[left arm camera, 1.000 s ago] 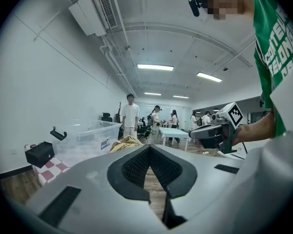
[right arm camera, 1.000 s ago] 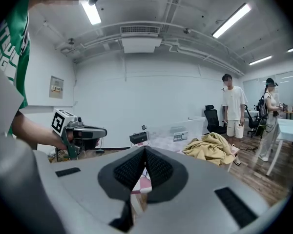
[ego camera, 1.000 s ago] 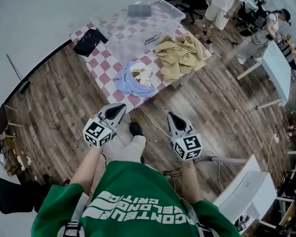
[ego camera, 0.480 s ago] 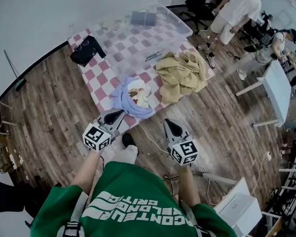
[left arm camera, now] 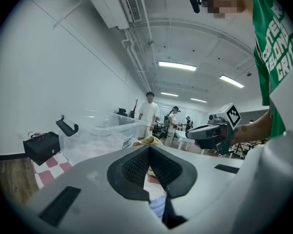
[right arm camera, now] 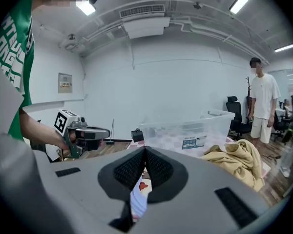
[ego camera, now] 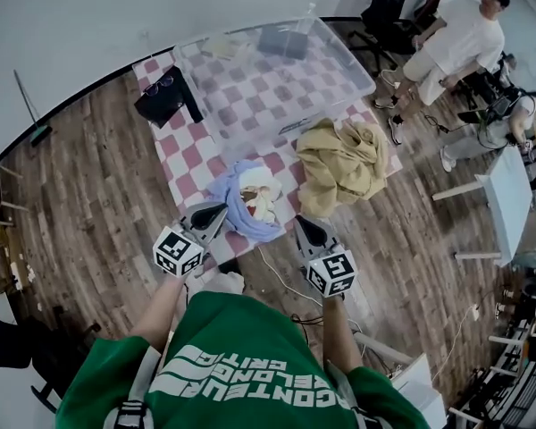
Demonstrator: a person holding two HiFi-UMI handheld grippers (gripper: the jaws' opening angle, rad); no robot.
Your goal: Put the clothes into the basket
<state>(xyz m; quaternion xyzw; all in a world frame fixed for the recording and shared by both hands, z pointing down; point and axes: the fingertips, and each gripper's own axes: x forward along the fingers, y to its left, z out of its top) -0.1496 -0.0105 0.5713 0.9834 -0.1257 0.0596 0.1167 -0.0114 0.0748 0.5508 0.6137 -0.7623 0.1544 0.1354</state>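
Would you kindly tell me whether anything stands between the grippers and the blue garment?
Nothing visible does. The left gripper and right gripper, both shut and empty, face the blue garment directly. Bare checkered cloth leads on to the clear bin; the tan garment lies aside.

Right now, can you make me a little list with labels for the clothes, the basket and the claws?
Basket: clear plastic bin, at the far end of the pink-and-white checkered cloth
Clothes: crumpled tan garment and light blue garment, both outside the bin
Other: black bag beside the bin
Left claw: shut, empty
Right claw: shut, empty
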